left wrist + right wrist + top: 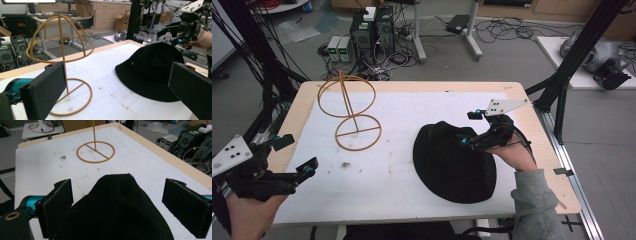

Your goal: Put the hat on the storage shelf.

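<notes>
Grey floor (512,55) strewn with cables (507,27), computer towers (372,30) behind the table, wooden drawers (107,13) beyond.

Letters "SF" on a cardboard box (122,22) by the far cabinets; nothing else legible

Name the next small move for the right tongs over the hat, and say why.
Probably close the right tongs on the black hat: its jaws stand open on either side of the raised crown, not yet gripping, and the wire hat stand waits bare.
</notes>
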Demonstrator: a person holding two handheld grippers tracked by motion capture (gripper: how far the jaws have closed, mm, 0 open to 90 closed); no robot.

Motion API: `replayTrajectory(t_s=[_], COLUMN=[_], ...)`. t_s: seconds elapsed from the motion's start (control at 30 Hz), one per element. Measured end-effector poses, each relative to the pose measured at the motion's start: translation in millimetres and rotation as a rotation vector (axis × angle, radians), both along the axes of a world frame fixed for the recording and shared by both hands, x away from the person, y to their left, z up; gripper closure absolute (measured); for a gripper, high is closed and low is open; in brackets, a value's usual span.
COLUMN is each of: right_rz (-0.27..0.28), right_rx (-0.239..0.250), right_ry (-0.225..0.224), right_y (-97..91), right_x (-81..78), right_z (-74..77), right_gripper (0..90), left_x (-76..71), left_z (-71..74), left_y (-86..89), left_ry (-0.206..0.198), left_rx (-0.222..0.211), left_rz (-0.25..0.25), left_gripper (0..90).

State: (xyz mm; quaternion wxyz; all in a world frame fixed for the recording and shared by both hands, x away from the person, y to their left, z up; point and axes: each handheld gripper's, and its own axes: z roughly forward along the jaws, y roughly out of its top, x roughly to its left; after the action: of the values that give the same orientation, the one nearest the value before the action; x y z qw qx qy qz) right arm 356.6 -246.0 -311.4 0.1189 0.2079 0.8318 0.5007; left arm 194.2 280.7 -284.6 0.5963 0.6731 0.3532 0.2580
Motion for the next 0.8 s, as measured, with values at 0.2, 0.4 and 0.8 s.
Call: replayTrajectory(t_s=[0.2,0.4,0.8], right_rz=[-0.010,-0.014,-0.007], right_rx=[-0.010,-0.020,-0.034], right_ry=[0.007,0.010,0.006], right_y=[3.8,5.7,1.4], right_x=[3.5,5.6,7.5], right_z=[-9.4,-16.7,-25.5], right_gripper=[9.1,11.2,45.6], left_x=[1.1,2.3,3.6], left_z=[-1.0,-1.8,-3.1], left_y=[0.0,-1.1,-1.7], left_ry=[0.004,0.008,0.016], left_rx=[0.000,0.000,0.005], left_rz=[-0.001,-0.003,-0.004], left_gripper=[1.7,1.7,1.7])
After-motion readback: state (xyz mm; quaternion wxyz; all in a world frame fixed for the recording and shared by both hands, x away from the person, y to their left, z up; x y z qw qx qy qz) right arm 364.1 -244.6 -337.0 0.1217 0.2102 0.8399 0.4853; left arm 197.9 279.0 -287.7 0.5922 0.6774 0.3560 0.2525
